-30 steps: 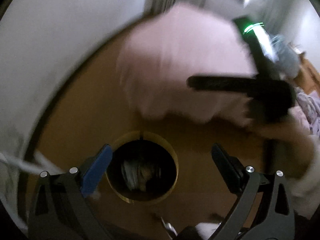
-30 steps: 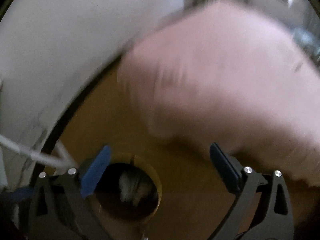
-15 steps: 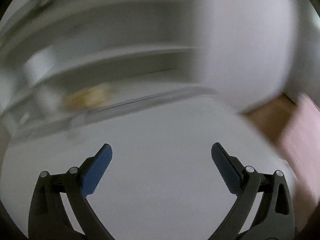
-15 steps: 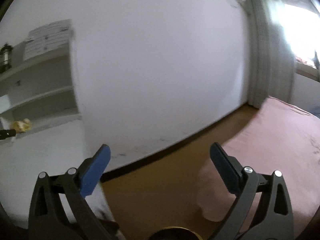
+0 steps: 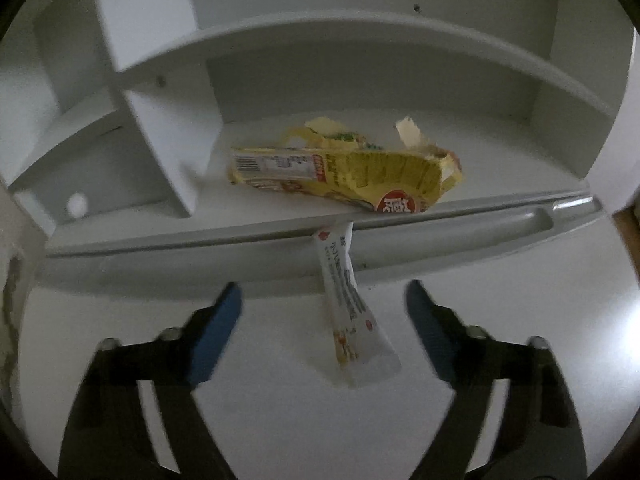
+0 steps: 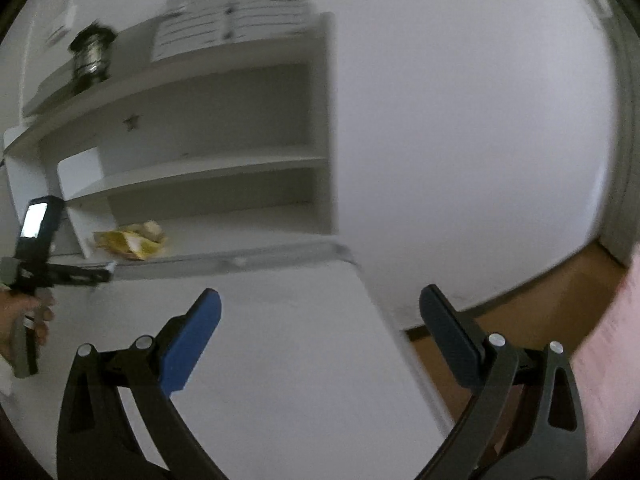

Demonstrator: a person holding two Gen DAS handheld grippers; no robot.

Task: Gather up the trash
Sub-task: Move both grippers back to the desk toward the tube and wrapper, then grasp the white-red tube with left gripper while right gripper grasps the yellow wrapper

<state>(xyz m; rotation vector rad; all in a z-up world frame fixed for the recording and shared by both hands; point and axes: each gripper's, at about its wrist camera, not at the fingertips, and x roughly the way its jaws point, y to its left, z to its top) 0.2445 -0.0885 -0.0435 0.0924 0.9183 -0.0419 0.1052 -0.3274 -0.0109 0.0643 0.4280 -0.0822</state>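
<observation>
A white shelf unit (image 6: 224, 168) stands on a white desk (image 6: 280, 360) against the wall. On the unit's top board, near its left end, sits a dark metallic jar (image 6: 91, 56); printed sheets (image 6: 232, 12) hang above its right part.

Both fisheye views are looking dim and greyish, with straight shelf (image 5: 360, 36) edges bowing and dark corners vignetting. In the right wrist view, motion blur is smearing the papers (image 6: 236, 12) up top, while the left view's wrapper (image 5: 348, 172) is staying fairly sharp.
</observation>
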